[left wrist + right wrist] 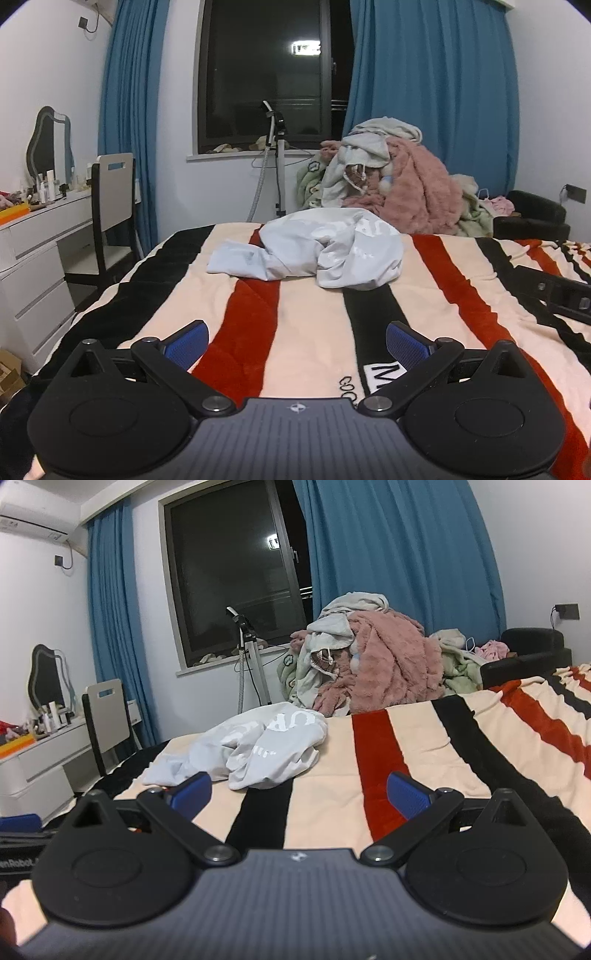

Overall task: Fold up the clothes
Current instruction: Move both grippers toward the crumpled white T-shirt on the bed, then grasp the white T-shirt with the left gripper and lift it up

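- One crumpled pale grey garment (317, 251) lies bunched on the far half of the bed, soft and wrinkled, with faint white lettering.
- Two grippers: the left gripper (297, 341) and the right gripper (299, 794), each with ribbed blue pads spread wide, gripping nothing, both near and apart from the garment.
- The blanket (303, 325) is plush, striped cream, red and black.
- One heap of clothes (391, 177) sits beyond the bed: fuzzy pink, green, white.
- Two blue curtains flank one dark window (266, 74).
- Only the right view shows the air conditioner (33, 522); the left view shows blanket lettering.
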`<state>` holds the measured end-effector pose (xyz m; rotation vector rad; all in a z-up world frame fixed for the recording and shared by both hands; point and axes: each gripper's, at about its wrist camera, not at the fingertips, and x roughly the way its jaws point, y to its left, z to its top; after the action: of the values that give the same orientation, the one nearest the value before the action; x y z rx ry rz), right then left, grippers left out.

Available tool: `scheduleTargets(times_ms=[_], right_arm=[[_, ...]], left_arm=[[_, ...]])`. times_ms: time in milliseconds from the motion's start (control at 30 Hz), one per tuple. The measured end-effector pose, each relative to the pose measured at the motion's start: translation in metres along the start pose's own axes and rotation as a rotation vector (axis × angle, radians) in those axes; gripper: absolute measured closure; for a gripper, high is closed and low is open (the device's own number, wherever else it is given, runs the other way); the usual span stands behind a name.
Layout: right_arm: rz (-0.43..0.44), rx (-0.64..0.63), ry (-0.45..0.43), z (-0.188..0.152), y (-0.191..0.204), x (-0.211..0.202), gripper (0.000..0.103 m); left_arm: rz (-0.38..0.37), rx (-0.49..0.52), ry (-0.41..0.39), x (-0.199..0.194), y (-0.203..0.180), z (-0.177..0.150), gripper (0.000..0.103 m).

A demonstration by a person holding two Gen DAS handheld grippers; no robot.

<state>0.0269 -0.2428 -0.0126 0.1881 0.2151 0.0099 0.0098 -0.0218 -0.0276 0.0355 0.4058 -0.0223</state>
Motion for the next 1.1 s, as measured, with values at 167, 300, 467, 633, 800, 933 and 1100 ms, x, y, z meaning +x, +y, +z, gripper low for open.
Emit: scheduleTargets(times_ms=[167,300,467,633,800,933,1100], right_arm=[[-0.06,-0.026,-0.018,-0.002,-0.001,0.009,0.0],[-0.081,0.012,-0.01,-0.002,-0.007,-0.002,0.001],[-0.117,-0.006,-0.01,-0.005,-0.011,-0.006,0.005],[-0.118,0.024,0.048,-0.015,-0.015,0.027,0.028],[-0.103,0.064,0.096,-0.037,-0.024,0.071,0.028],[-0.079,0.126,0.166,-0.056,-0.029,0.115,0.028],[-0.032,0.154,0.174,-0.065,-0.03,0.135,0.028]], left_arm=[[-0.056,-0.022,0.031,0.017,-0.002,0.0,0.0],[-0.115,-0.029,0.097,0.05,-0.004,0.0,0.0],[0.027,0.11,0.169,0.131,-0.017,0.008,0.0],[0.091,0.188,0.113,0.23,-0.019,0.02,0.0],[0.162,0.488,0.035,0.315,-0.043,0.014,0.001],[0.176,0.646,0.03,0.36,-0.051,0.017,0.016],[0.144,0.507,-0.01,0.358,-0.037,0.052,0.101]])
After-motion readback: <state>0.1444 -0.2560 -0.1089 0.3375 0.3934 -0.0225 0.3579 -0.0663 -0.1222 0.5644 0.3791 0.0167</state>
